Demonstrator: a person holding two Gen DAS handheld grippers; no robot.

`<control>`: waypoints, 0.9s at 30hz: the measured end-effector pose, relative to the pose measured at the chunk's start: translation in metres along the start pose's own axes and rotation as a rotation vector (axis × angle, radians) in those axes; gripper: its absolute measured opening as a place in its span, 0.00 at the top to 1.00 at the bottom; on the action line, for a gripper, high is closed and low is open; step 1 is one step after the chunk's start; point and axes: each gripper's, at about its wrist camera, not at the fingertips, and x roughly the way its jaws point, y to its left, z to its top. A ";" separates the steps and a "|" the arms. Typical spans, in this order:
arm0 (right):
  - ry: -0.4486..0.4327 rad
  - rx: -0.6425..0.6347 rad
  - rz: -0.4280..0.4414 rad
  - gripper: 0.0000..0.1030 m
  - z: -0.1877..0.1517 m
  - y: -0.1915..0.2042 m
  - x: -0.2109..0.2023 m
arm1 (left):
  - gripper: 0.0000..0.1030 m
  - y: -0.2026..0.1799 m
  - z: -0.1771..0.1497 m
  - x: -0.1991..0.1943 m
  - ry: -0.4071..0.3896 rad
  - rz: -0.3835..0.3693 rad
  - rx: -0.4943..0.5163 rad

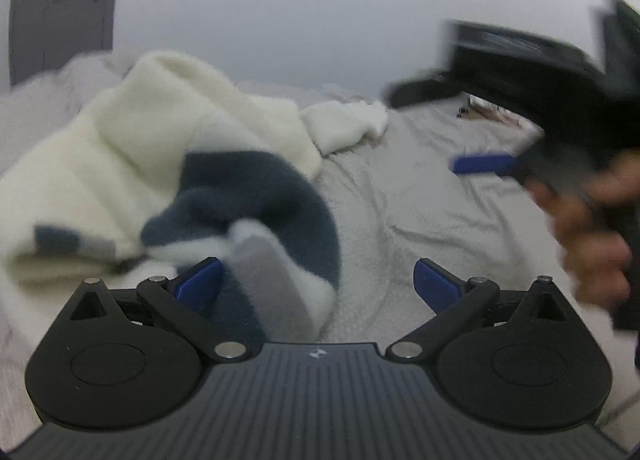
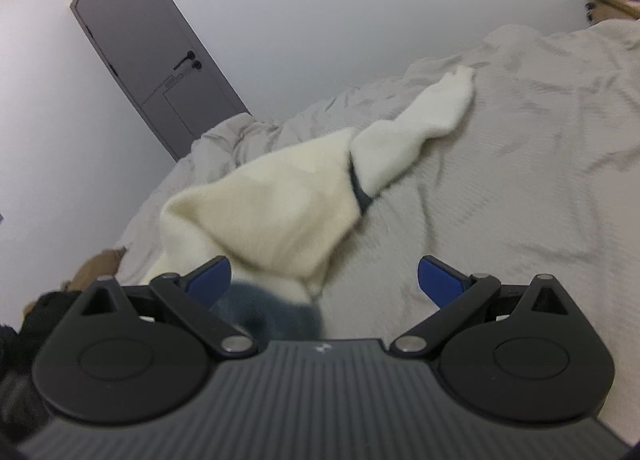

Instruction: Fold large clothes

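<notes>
A cream and navy sweater (image 1: 132, 164) lies bunched on the left of the bed (image 1: 420, 196), blurred, its near edge by the left tool (image 1: 316, 280), which gapes wide and empty. Bare bedding spreads rightward. The right tool (image 2: 324, 280) also gapes wide; its hand (image 1: 588, 244) is smeared.

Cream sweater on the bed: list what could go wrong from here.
1. Both the left gripper and the right gripper are open, so the cream sweater is unheld and may slump into a heap.
2. Its sleeve trails across the wrinkled bedcover; folding now could trap it crooked.
</notes>
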 end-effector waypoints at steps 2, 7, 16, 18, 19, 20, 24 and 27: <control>0.004 0.007 0.015 0.02 0.007 -0.005 0.022 | 0.00 0.000 -0.003 0.007 -0.004 0.001 0.000; 0.035 0.052 0.075 0.02 0.018 -0.019 0.088 | 0.06 0.004 -0.010 0.020 0.000 0.064 0.023; 0.132 0.073 0.146 0.22 0.025 -0.025 0.180 | 0.17 -0.010 -0.019 0.036 0.037 0.205 0.157; 0.160 0.069 0.159 0.24 0.025 -0.020 0.192 | 0.22 -0.008 -0.021 0.040 0.033 0.217 0.164; 0.164 0.068 0.156 0.28 0.025 -0.018 0.196 | 0.23 -0.003 -0.022 0.036 0.036 0.218 0.166; 0.161 0.072 0.151 0.28 0.025 -0.018 0.197 | 0.27 0.002 -0.021 0.036 0.041 0.216 0.149; 0.150 0.046 0.152 0.52 0.025 -0.019 0.192 | 0.43 0.024 -0.016 0.030 0.041 0.187 0.055; 0.123 0.033 0.156 0.75 0.026 -0.023 0.179 | 0.50 0.036 -0.012 0.028 0.034 0.169 -0.019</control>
